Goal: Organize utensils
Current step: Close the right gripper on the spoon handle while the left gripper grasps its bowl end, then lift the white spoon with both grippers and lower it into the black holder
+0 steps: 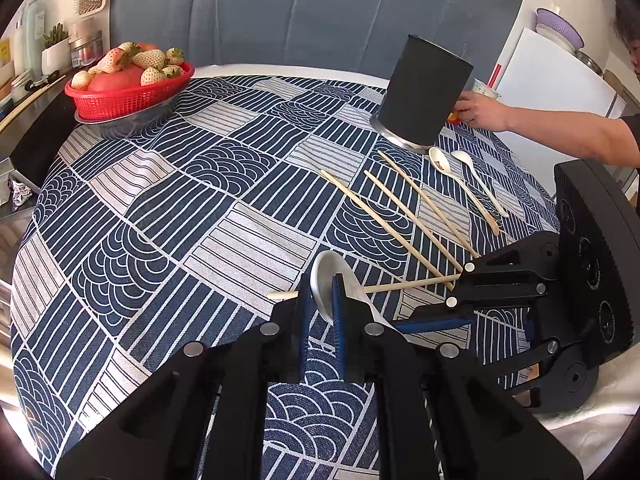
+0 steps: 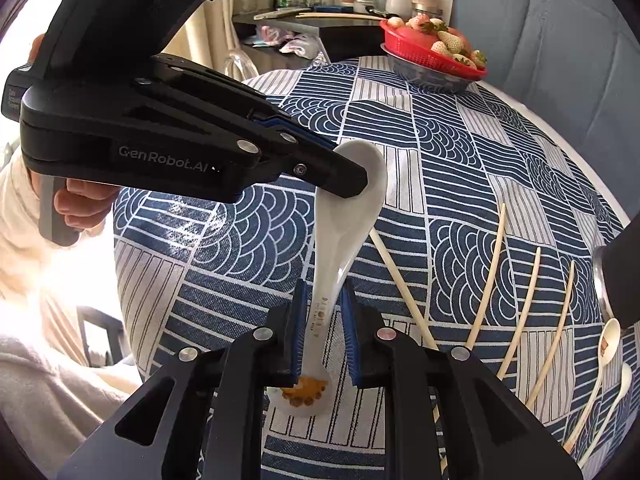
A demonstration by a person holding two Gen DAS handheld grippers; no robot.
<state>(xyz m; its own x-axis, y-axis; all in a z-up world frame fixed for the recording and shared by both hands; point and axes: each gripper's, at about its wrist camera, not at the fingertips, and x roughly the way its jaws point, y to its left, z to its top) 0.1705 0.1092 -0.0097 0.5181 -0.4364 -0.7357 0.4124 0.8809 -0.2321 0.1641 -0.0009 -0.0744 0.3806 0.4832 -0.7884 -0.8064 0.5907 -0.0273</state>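
left wrist view: my left tongs (image 1: 320, 304) are clenched on the bowl of the white spoon (image 1: 326, 280), which sits at 12 o'clock from the fingertips, above the patterned counter (image 1: 160, 208). the right tongs (image 1: 460, 292) come in from 3 o'clock. chopsticks (image 1: 400, 224) lie at 1 o'clock, near the black holder (image 1: 424, 96).

right wrist view: my right tongs (image 2: 326, 320) grasp the white spoon's (image 2: 352, 200) handle; the left tongs (image 2: 356, 184) pinch its bowl at 12 o'clock.
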